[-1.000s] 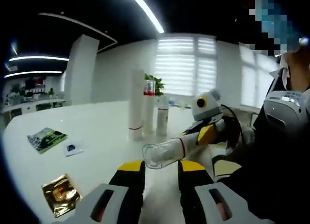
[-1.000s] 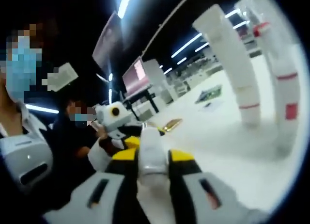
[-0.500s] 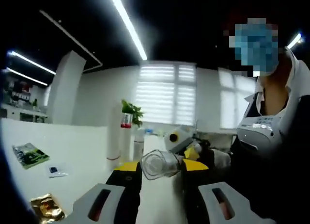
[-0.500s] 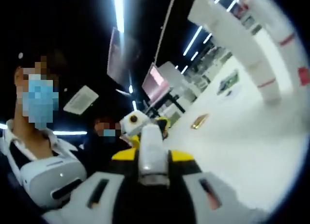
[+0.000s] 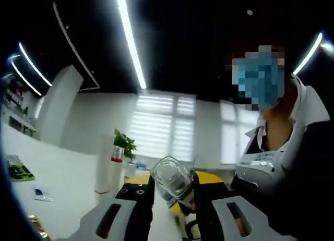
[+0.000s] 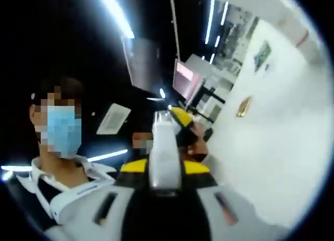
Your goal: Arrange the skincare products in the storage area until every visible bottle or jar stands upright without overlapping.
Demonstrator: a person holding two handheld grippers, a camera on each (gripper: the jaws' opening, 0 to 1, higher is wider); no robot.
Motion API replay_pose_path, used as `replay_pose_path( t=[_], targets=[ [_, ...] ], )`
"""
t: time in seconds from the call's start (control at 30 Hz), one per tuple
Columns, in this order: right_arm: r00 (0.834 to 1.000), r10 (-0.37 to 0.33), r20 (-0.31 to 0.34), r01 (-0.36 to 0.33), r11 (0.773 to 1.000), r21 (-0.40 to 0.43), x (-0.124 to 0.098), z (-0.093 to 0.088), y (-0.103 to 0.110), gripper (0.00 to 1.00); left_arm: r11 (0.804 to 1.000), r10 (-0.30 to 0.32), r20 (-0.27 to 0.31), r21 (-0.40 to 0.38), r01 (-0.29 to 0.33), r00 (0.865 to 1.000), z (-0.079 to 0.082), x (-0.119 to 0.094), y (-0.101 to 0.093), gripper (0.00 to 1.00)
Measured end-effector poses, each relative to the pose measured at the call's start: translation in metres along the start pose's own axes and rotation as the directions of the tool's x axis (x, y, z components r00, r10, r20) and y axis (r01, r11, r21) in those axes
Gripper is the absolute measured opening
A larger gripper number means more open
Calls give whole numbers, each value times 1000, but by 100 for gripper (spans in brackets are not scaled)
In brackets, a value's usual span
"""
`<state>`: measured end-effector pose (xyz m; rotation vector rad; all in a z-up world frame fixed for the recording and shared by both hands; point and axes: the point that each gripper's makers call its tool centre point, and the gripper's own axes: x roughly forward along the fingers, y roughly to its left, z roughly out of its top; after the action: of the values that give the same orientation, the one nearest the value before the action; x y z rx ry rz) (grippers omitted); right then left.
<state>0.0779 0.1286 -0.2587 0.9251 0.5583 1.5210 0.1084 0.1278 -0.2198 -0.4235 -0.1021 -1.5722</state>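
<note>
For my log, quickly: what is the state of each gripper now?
Left gripper: shut on the clear bottle.
Right gripper: shut on the same bottle.

My left gripper view tilts upward, looking along its jaws past a clear bottle (image 5: 172,179) close ahead toward ceiling lights, windows and the person (image 5: 284,163) to its right. My right gripper view rolls steeply, the white table (image 6: 261,126) rising on its right, the person (image 6: 62,168) near on its left. Both views share the person and table.
</note>
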Motion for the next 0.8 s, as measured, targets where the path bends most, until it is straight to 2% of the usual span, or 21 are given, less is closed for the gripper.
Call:
replay_pose_path(
  t=[0.3, 0.47, 0.53, 0.63, 0.8],
  targets=[
    [994, 103, -45, -98, 991, 93, 12, -14, 18, 23, 992, -75, 104, -97, 85, 992, 5, 13, -13, 29],
    [993, 112, -27, -108, 989, 100, 12, -11, 20, 24, 989, -72, 138, -117, 88, 988, 9, 14, -14, 28],
    [997, 81, -15, -80, 993, 82, 11, -8, 15, 24, 990, -55, 124, -126, 71, 991, 8, 13, -11, 27],
    [1000, -4, 13, 3, 999, 36, 9, -1, 2, 24, 989, -5, 94, -146, 19, 996, 3, 11, -1, 26],
    [994, -95, 53, 99, 992, -81, 3, 9, -8, 24, 985, 50, 80, -172, -36, 996, -2, 11, 11, 25]
  ],
)
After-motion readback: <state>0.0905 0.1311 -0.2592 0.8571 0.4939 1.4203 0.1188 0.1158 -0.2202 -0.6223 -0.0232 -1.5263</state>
